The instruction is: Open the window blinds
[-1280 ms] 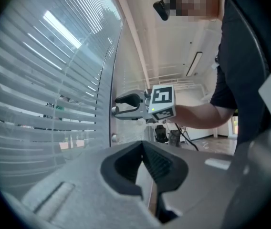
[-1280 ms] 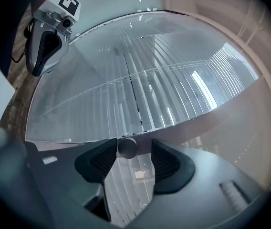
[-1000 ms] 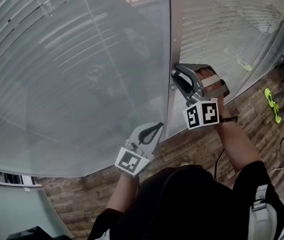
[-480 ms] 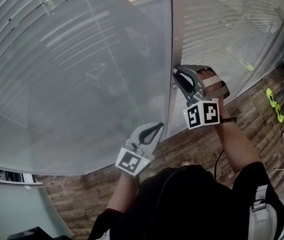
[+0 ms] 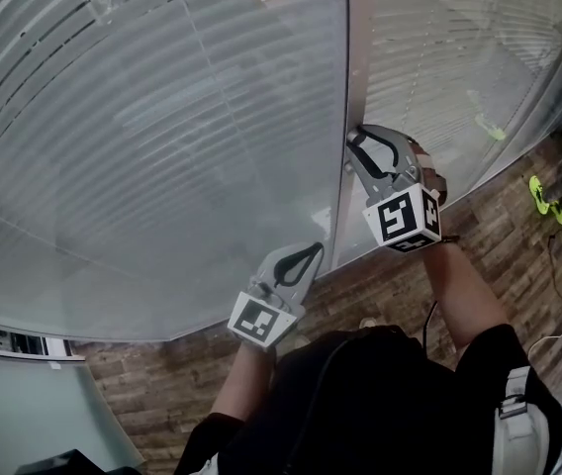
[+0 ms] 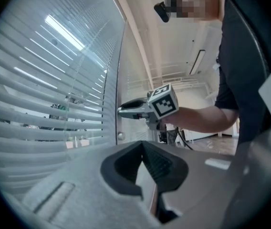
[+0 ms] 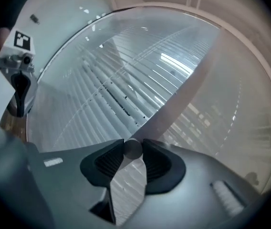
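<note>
Right gripper (image 5: 353,146), fingers just closing, clamps a small round knob (image 7: 133,148) on the window frame (image 5: 356,57); left gripper (image 5: 313,249) (fingers together, empty) hangs near the slatted blinds (image 5: 142,117).

Right tongs (image 7: 133,152) just closed onto knob (image 7: 132,147), left tongs (image 6: 143,146) together

Soft daylight (fisheye-warped edges), slight blur
</note>
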The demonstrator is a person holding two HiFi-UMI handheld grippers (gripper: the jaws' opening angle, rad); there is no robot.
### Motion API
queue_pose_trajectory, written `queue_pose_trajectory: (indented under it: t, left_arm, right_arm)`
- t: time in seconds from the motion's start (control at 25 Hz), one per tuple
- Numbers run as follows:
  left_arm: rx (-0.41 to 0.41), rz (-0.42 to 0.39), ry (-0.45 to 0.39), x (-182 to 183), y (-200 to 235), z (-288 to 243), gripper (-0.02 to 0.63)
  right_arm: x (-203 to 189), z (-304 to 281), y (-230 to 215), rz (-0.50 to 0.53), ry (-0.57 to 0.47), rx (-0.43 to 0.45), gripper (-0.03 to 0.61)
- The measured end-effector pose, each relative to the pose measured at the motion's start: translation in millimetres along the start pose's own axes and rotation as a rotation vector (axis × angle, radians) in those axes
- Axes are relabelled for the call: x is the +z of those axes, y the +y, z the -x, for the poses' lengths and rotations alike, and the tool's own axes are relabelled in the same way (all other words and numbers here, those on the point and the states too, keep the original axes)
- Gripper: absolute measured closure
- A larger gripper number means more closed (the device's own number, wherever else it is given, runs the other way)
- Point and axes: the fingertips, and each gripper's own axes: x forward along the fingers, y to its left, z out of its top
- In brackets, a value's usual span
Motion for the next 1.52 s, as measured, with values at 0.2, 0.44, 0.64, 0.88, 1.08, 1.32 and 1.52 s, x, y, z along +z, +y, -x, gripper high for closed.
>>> queue_pose_trajectory:
  t: [0.2, 0.44, 0.64, 0.88, 1.08, 1.32, 1.52]
  left_arm:
    - [0.009, -0.005, 0.004, -1, 2, 3, 0.611]
    - [-0.005, 0.005, 0.008, -3, -2, 1, 0.610]
    - [-0.020, 0.008, 0.013, -5, -6, -2, 0.611]
    - [-0.023, 0.012, 0.013, -7, -6, -3, 0.609]
    - [-0.020, 0.015, 0.016, -8, -5, -2, 0.611]
    - [-0.011, 0.008, 0.016, -7, -3, -1, 0.611]
    - [-0.013, 0.012, 0.015, -7, -4, -1, 0.611]
  right_arm:
    - [-3, -1, -6, -0.212, -0.056, -0.024, 0.451]
    - [-4, -1, -10, -0.495, -0.082, -0.026, 0.449]
    - [-9, -1, -10, -0.605, -0.089, -0.037, 0.451]
    - [-14, -2, -12, -0.766, -0.121, -0.029, 0.449]
    - [-14, 0, -15, -0.946, -0.159, -0.024, 0.451]
    - [-14, 0, -16, -1.023, -0.177, -0.027, 0.451]
    - [-14, 0, -16, -1.024, -0.178, -0.029, 0.451]
